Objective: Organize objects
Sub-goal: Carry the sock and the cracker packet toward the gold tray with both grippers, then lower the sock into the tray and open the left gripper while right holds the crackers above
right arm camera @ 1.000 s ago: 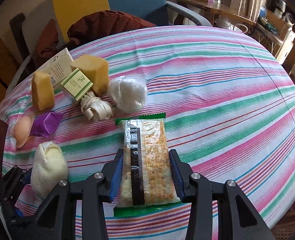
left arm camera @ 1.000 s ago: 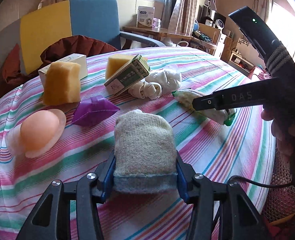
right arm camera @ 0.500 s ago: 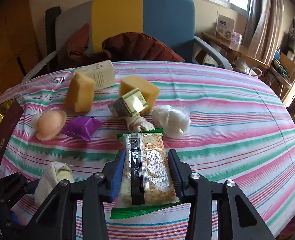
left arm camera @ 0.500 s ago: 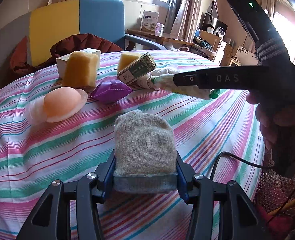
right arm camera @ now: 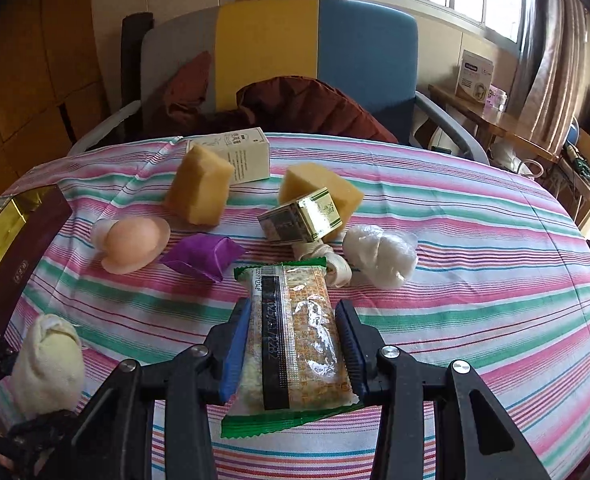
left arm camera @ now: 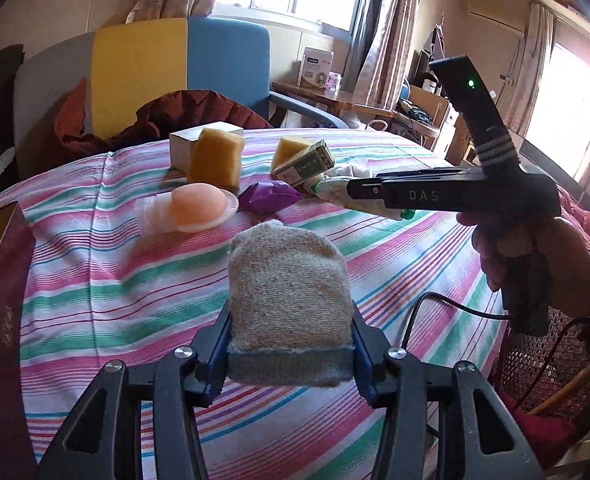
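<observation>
My left gripper (left arm camera: 291, 354) is shut on a beige rolled sock (left arm camera: 289, 300) and holds it above the striped tablecloth (left arm camera: 95, 292). The sock also shows in the right wrist view (right arm camera: 49, 364) at the lower left. My right gripper (right arm camera: 297, 344) is shut on a snack packet with a green edge (right arm camera: 295, 332) and holds it above the table. The right gripper also shows in the left wrist view (left arm camera: 351, 192), to the right, with the packet (left arm camera: 335, 194) in it.
On the table lie two yellow sponges (right arm camera: 199, 190) (right arm camera: 319, 186), a white box (right arm camera: 239, 156), a green and gold carton (right arm camera: 301, 220), a peach cup-shaped thing (right arm camera: 133, 242), a purple packet (right arm camera: 203, 258), a white bundle (right arm camera: 381, 254) and a dark red box (right arm camera: 19, 248) at the left. A chair (right arm camera: 315, 52) stands behind.
Both grippers have lifted and drawn back toward the near edge with their loads. The dark red box has come into view at the left.
</observation>
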Available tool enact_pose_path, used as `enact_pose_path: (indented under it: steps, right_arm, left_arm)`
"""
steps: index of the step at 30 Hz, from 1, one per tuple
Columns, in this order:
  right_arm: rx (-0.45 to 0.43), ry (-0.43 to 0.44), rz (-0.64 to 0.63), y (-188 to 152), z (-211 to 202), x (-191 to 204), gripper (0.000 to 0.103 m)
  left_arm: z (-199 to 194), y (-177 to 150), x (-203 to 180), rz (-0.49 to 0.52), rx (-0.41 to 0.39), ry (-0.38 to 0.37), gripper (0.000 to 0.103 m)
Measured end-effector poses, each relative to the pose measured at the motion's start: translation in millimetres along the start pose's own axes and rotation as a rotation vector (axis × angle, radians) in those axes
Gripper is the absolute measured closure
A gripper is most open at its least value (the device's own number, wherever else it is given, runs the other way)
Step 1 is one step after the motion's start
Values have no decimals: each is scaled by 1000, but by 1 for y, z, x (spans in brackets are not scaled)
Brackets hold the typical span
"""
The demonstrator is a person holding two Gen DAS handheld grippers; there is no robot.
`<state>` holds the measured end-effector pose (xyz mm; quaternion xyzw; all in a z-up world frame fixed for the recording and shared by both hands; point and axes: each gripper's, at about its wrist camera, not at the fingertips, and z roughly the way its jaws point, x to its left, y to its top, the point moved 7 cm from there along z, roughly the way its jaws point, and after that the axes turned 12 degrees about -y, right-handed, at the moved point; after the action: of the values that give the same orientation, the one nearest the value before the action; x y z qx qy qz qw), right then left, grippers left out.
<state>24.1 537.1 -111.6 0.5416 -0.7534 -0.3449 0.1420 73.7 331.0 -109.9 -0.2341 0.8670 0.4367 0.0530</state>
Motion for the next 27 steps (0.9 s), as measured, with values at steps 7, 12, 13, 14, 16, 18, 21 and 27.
enact_pose_path:
  steps: [7,12,13,14,16,18,21,27]
  right_arm:
    - [-28,27,-42,0,-6,16,60]
    - [-69,64,-82,0,-14,31,60]
    - [-76,72,-89,-1,-15,34,60]
    - [-84,81,-96,-1,-17,37,60]
    - [-101,103,-106,-1,-21,43,60]
    - [-117,126,-115,0,-26,49,60]
    - [-129,136,-127,1,-31,57,60]
    - [-110,174,-103,3,-39,72,60]
  left_arm:
    - [-36,-1,28,-91,-60,45,52]
    - [-68,1,54,-158,-124,95,52]
    - [-75,1,61,-179,-139,110,52]
    - [-81,1,67,-197,-150,119,52]
    - [-94,-1,81,-239,-171,136,52]
    - [-107,-3,97,-280,-192,165,52]
    - [-126,-9,123,-349,-216,194,52]
    - [-147,-29,166,-478,-227,237,52]
